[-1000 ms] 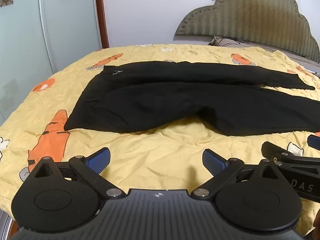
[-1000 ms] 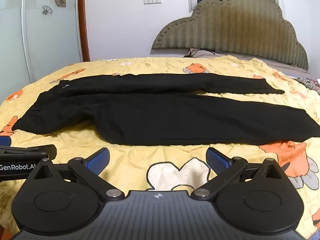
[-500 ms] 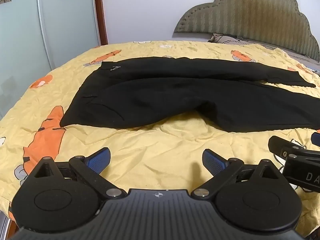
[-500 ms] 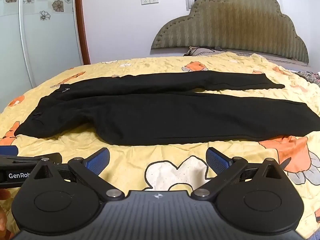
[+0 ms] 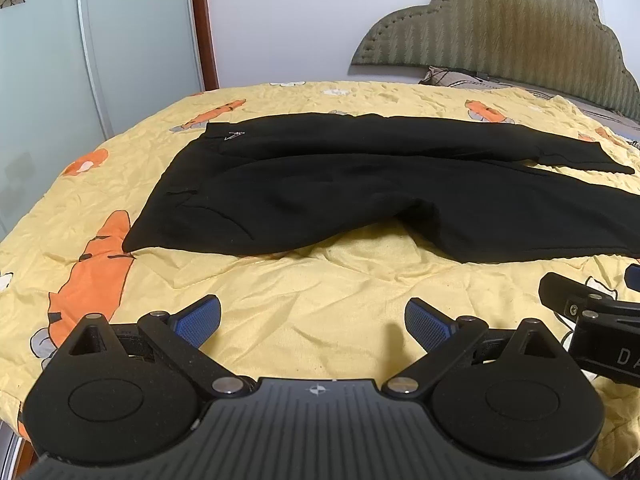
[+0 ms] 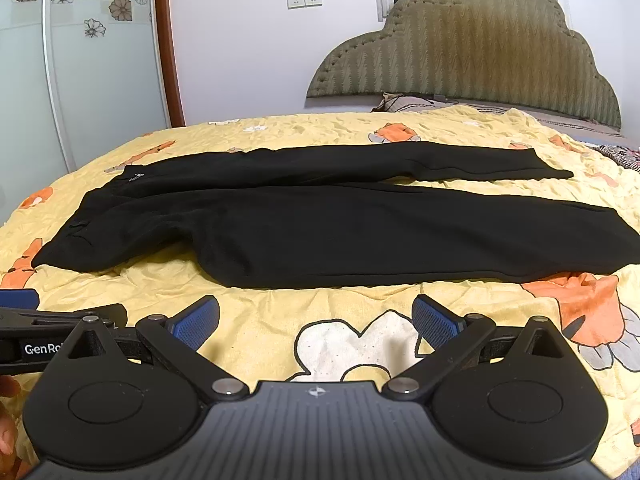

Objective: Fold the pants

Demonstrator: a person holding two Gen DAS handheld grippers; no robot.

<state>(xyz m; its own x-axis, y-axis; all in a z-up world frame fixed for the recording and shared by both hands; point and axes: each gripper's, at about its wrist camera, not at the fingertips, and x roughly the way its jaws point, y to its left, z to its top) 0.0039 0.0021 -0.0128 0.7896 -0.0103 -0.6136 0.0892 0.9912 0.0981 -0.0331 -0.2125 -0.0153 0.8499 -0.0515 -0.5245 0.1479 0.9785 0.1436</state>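
Black pants (image 5: 360, 196) lie flat on the yellow bedspread, waistband to the left, two legs running right; they also show in the right wrist view (image 6: 352, 224). My left gripper (image 5: 312, 322) is open and empty, above the bedspread short of the near hip edge. My right gripper (image 6: 316, 320) is open and empty, short of the near leg's lower edge. The right gripper's body shows at the right edge of the left wrist view (image 5: 592, 320); the left gripper's body shows at the left edge of the right wrist view (image 6: 44, 336).
The bedspread (image 5: 320, 280) has orange carrot and flower prints and is wrinkled. An upholstered headboard (image 6: 472, 52) and a pillow (image 6: 408, 102) lie at the far right. A glass sliding door (image 5: 100, 48) stands to the left.
Both grippers have moved slightly forward toward the pants and tilted down a little. Both stay open.
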